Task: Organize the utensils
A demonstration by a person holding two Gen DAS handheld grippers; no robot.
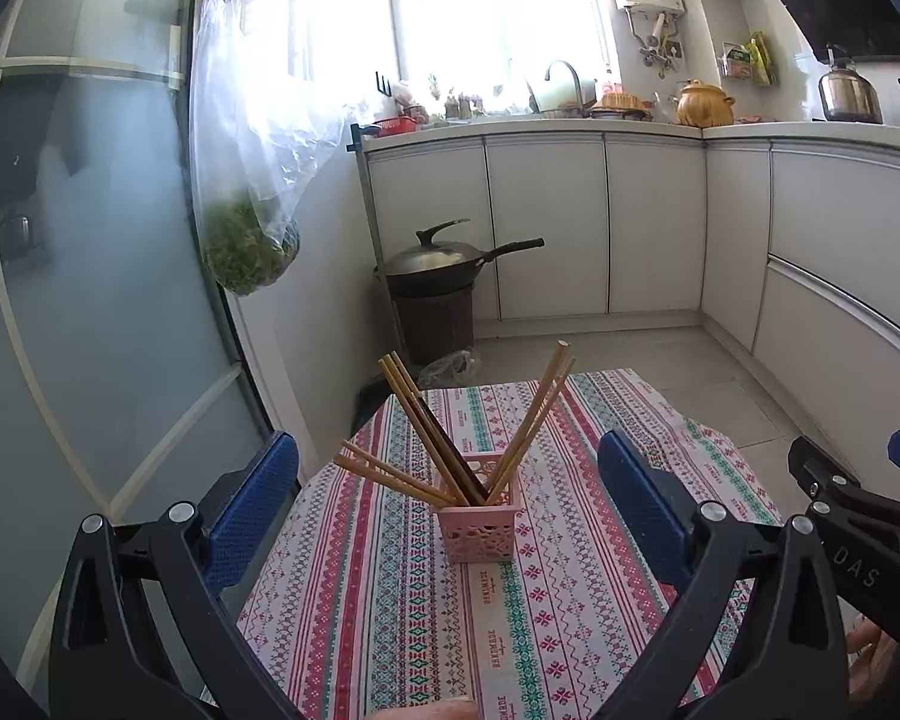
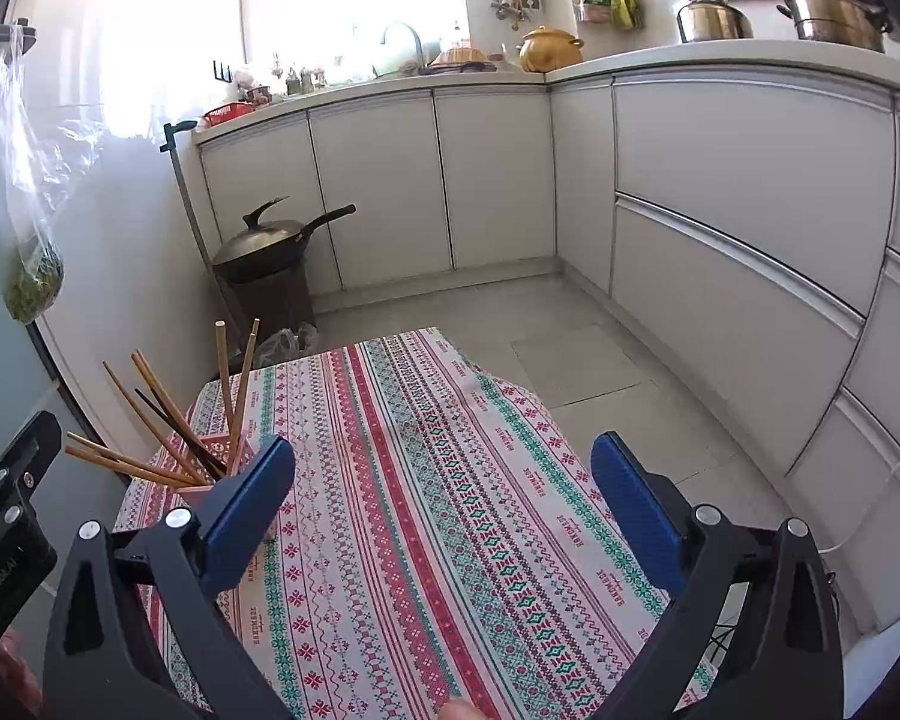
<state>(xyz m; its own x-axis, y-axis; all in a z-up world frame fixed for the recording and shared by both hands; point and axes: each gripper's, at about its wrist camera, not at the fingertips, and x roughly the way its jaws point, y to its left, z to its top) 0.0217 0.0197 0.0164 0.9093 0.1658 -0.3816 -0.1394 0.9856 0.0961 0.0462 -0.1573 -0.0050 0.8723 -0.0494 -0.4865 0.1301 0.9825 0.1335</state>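
— Item one?
— Chopsticks [image 1: 450, 438], fanned in the pink basket [image 1: 483, 525] on my striped tablecloth [image 1: 390, 600].
— Grippers?
— Left gripper [image 1: 450, 516]: jaws wide, nothing held. Right gripper [image 2: 444, 516]: jaws wide, nothing held, basket beside its left finger.

bright daylight blows out the window [image 1: 480, 12]; fisheye edges bend, corners vignette dark.

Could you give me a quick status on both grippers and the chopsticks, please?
Left gripper open, empty. Right gripper open, empty. Chopsticks standing splayed in pink basket on patterned tablecloth. Nothing in the way.
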